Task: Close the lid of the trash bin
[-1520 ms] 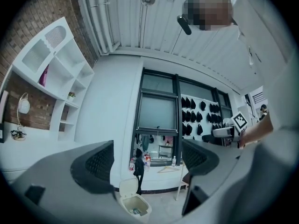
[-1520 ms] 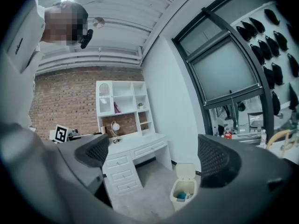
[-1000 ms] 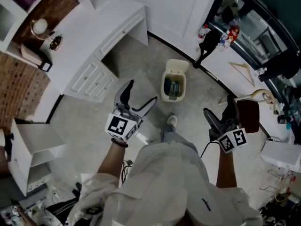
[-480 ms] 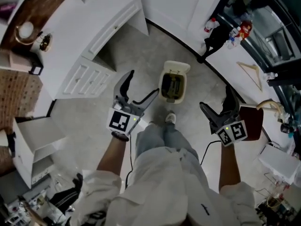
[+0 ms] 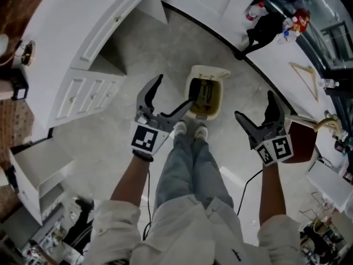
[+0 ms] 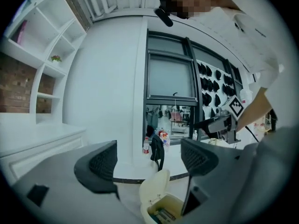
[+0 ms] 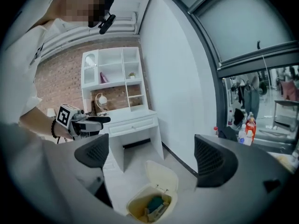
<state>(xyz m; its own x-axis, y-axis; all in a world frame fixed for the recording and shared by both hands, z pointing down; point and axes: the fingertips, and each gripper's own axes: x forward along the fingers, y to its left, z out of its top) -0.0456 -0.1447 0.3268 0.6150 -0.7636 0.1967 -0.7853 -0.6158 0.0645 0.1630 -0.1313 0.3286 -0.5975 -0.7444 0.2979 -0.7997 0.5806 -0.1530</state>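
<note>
A cream trash bin stands on the grey floor just beyond the person's shoes, with rubbish inside. Its lid is tipped up at the far side. The bin and raised lid show low between the jaws in the left gripper view, and the bin and lid likewise in the right gripper view. My left gripper is open, its right finger just left of the bin's rim in the head view. My right gripper hangs open and empty to the bin's right.
A white desk with drawers stands at the left, and an open white drawer unit nearer in. A curved white ledge with bottles and a hanger runs behind the bin. A dark red object sits by my right gripper.
The person has stepped up to the bin, so it now lies right at the shoes. Both grippers have moved forward with the body and stay open.
</note>
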